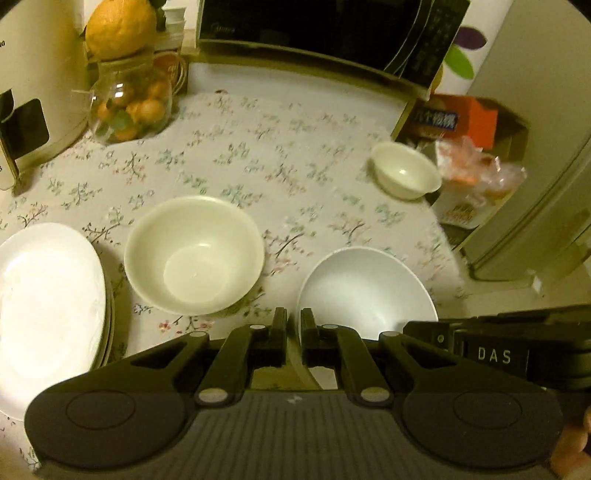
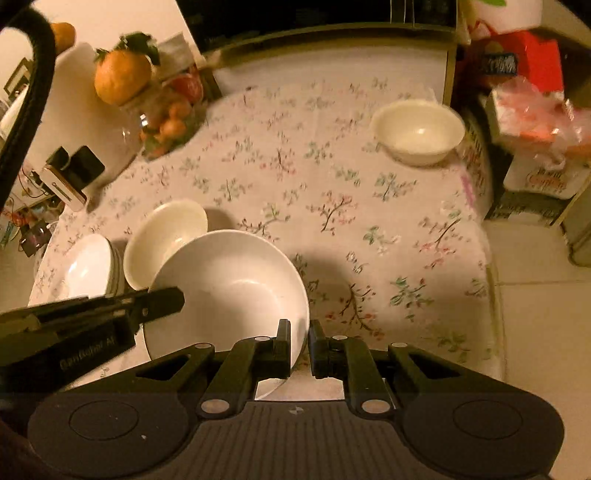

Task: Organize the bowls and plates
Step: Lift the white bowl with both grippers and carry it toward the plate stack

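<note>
**White bowl pinched at both rims, cream bowls and plate stack on the floral cloth**

Right gripper (image 2: 299,345): jaws nearly closed, clamped on the near rim of the white bowl (image 2: 229,288), rim edge sits between the pads. Bowl fills lower center of the right wrist view, tilted, with its shadow on the cloth to the right of it.

Left gripper (image 1: 293,332): jaws almost together, the white bowl (image 1: 365,291) rim's left edge runs into the narrow gap. Looks clenched on that rim. In the right wrist view the left gripper (image 2: 162,299) comes in from lower left and meets the bowl's left rim.

Other task items:
- Large cream bowl (image 1: 194,254), upright on the tablecloth (image 1: 258,147), left of center in the left wrist view. Right wrist view: same bowl (image 2: 162,240) just behind the white bowl, partly covered by it.
- Plate stack (image 1: 48,295) at the left edge, just beside the large cream bowl. Also at left in the right wrist view (image 2: 88,266).
- Small cream bowl (image 1: 404,171) in the upper right, near the table's edge, well apart from the rest; right wrist view (image 2: 419,131) agrees.

Background: glass jar of oranges (image 1: 129,107) upper left with a big citrus fruit (image 1: 120,27) on top, microwave (image 1: 325,29) along the top, orange box (image 1: 465,120) and plastic bags at right.
</note>
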Available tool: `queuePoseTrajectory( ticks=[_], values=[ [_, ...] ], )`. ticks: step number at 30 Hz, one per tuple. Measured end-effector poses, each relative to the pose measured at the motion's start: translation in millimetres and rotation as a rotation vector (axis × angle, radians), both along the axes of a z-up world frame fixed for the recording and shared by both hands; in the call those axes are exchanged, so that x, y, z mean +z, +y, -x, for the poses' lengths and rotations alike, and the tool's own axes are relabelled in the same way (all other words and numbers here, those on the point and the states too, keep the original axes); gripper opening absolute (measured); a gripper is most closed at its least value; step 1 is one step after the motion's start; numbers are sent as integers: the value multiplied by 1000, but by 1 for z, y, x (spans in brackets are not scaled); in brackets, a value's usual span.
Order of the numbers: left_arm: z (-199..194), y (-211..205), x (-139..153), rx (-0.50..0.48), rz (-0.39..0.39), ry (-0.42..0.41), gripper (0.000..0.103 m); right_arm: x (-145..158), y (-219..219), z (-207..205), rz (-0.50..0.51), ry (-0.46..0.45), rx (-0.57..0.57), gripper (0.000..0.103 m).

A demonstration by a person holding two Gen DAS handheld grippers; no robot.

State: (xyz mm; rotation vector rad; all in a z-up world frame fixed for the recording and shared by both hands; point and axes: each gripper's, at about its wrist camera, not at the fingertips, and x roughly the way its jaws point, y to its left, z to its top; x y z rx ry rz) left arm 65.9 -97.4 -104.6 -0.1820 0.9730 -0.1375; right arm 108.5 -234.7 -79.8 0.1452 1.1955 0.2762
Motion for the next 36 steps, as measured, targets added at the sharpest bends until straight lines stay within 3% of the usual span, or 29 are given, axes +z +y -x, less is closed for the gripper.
queuePoseTrajectory(
  ticks=[18,24,36],
  values=[
    [-2,0,-24,-27,-45,34,8,-20,12,-9,42,50,18,12],
    [0,-1,-20,-33,-58,22,21,-17,10,-9,46,34,5,18],
    [7,6,-6,-36,-77,-12,26,-7,5,-10,53,-10,-20,28]
  ],
)
